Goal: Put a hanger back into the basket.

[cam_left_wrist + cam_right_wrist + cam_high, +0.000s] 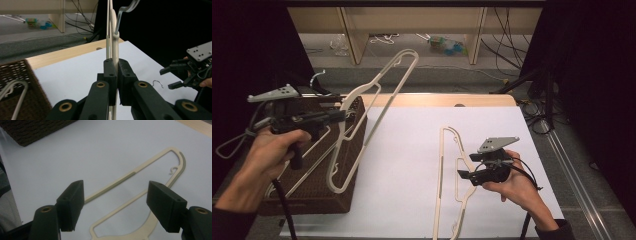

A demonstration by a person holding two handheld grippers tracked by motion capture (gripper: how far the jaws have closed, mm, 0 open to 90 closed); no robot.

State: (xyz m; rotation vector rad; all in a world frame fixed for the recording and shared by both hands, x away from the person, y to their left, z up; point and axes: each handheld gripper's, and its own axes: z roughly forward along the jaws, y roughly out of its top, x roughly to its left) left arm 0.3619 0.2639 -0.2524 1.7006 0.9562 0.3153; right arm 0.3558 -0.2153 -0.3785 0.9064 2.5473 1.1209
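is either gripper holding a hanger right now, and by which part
The left hand-held gripper is shut on a cream hanger, clamping its neck just below the metal hook. The right hand-held gripper is open, holding nothing, above a second hanger lying on the table.

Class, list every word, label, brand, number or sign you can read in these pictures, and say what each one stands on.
None can be read.
Cream plastic hanger held in the air: no lettering visible.
Cream plastic hanger lying on the white sheet: no lettering visible.
Dark brown woven basket: no label visible.
Colourful packet on the far floor: too small and blurred to read.
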